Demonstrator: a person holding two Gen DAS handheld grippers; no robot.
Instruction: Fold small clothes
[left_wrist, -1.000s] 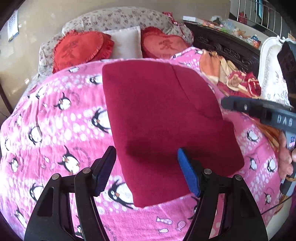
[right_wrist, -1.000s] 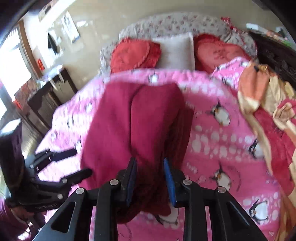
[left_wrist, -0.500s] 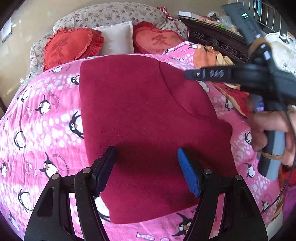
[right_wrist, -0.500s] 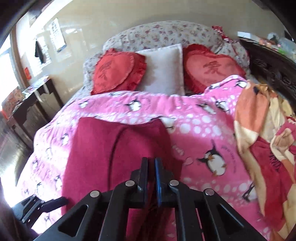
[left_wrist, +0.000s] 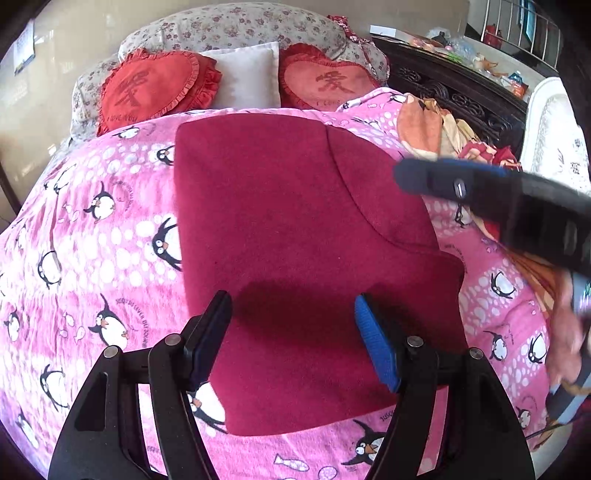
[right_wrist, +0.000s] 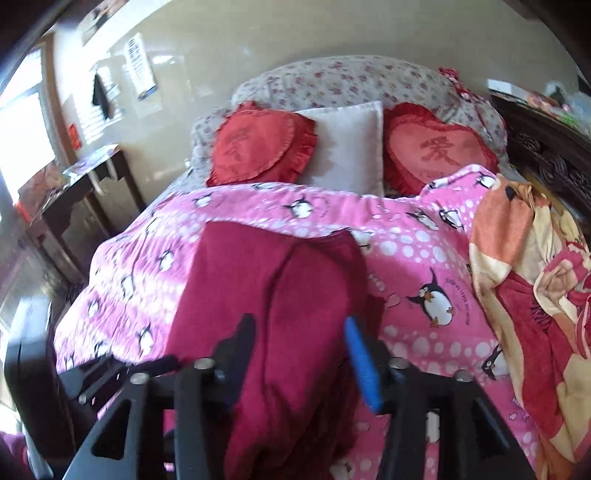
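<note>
A dark red garment (left_wrist: 288, 221) lies flat on the pink penguin blanket (left_wrist: 110, 240), its right part folded over the middle along a curved seam. My left gripper (left_wrist: 291, 306) hangs open over the garment's near end, nothing between its fingers. My right gripper (left_wrist: 410, 177) reaches in from the right above the garment's right edge, a hand behind it. In the right wrist view, the right gripper (right_wrist: 299, 325) has its jaws opening; the garment (right_wrist: 288, 288) lies under and between them, and the pads do not press on it. The left gripper (right_wrist: 110, 369) shows blurred at the lower left.
Two red heart cushions (left_wrist: 147, 88) (left_wrist: 325, 85) and a white pillow (left_wrist: 247, 77) lean at the bed's head. A crumpled orange and red blanket (right_wrist: 535, 277) lies on the right side, with dark carved wood (left_wrist: 461, 99) behind it. A dark side table (right_wrist: 74, 184) stands left of the bed.
The right gripper closed fully, then opened its jaws over the garment's folded right part. It lifted and drew back toward the right edge. The left gripper stayed open in place.
</note>
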